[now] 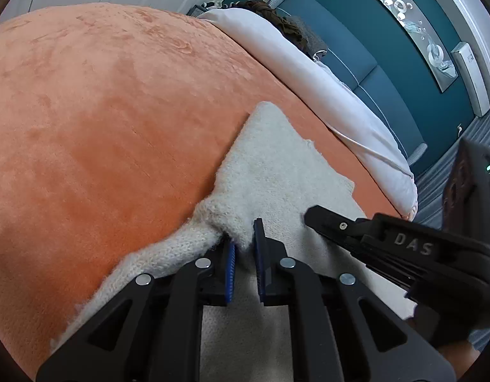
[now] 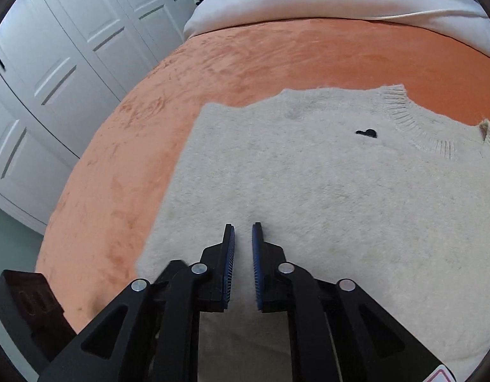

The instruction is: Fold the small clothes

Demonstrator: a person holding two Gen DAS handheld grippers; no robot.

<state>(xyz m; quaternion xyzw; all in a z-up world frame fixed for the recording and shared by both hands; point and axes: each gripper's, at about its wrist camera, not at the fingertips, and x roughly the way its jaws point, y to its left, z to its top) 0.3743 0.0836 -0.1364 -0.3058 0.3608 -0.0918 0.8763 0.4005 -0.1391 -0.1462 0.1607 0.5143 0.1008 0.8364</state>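
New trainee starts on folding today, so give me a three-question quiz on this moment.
1. True or false: the left gripper pinches a bunched fold of the cream fuzzy knit sweater.
2. The sweater lies on: A) a white table B) an orange plush blanket C) a grey rug.
3. Fill in: the right gripper has nothing between its ____ ribbed pads.

Key: 1 true; 2 B; 3 blue.
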